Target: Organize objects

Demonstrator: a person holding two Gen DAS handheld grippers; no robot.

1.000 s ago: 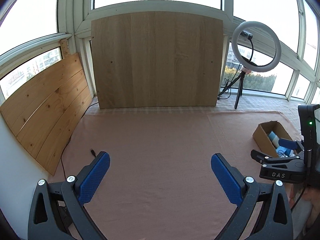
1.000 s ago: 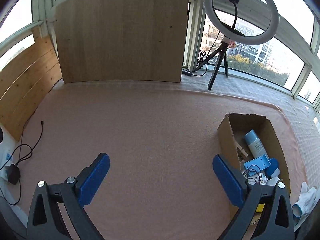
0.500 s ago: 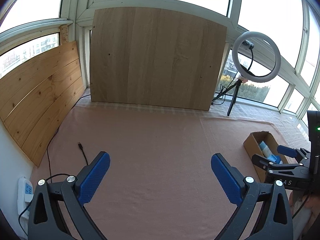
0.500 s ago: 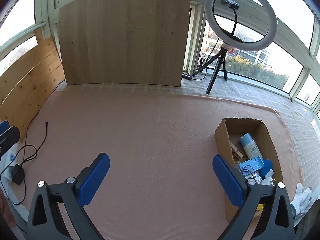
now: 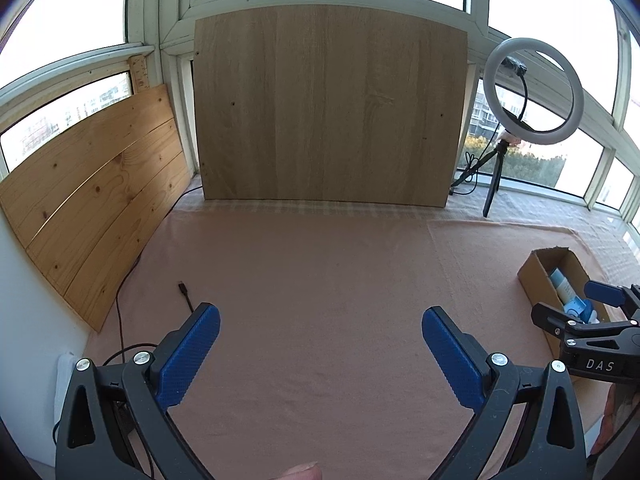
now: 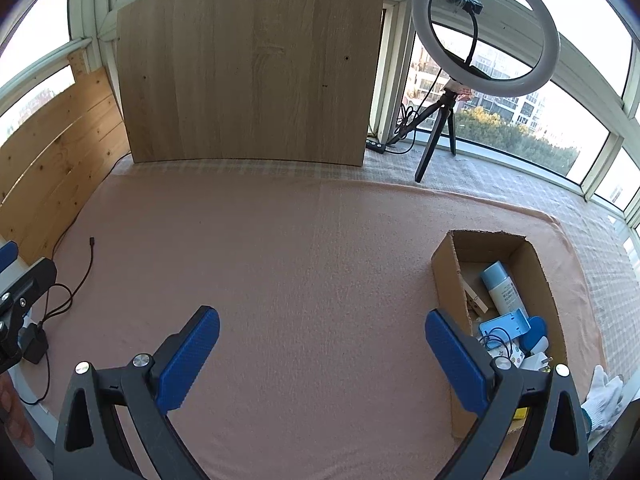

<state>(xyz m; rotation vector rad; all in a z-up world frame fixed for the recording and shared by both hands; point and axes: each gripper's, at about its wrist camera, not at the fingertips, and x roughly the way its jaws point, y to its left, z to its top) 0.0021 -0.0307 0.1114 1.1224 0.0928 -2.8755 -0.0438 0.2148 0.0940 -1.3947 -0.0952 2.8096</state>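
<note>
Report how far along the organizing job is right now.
Looks done: the cardboard box already holds a light blue bottle, a wooden clothespin and other small blue and white items, and no loose item lies on the pink cloth. In hand: nothing; the left gripper and right gripper are open and empty. Left: possibly the white glove beside the box.

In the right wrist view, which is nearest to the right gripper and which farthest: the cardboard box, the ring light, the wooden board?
From the right gripper, nearest first:
1. Cardboard box, beside its right finger.
2. Ring light, its tripod standing behind the box, at the right.
3. Wooden board, leaning at the back, left of centre.
</note>
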